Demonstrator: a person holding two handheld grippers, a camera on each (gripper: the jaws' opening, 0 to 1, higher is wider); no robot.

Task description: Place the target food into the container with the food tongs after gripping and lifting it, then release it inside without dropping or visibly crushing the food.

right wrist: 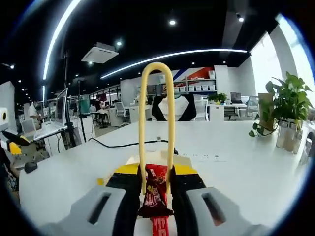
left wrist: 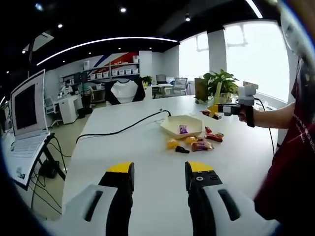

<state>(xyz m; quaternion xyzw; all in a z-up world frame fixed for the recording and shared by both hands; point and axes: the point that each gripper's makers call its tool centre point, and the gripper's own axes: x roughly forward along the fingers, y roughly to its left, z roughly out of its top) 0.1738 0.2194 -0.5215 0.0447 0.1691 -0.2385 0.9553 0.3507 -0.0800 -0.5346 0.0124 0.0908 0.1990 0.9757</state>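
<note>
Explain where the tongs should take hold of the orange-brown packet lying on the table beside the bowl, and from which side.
Grip the orange-brown packet across its narrow middle, coming down from above with the tongs. It lies flat and long on the table, so its width is probably easiest to span; a black piece and red packets crowd its ends.

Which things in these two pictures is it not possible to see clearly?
- Left gripper view: the purple item in the container is too small to identify.
- Left gripper view: the snack wrappers are too small to read.
- Right gripper view: the tongs tips are hidden behind the red packet.
</note>
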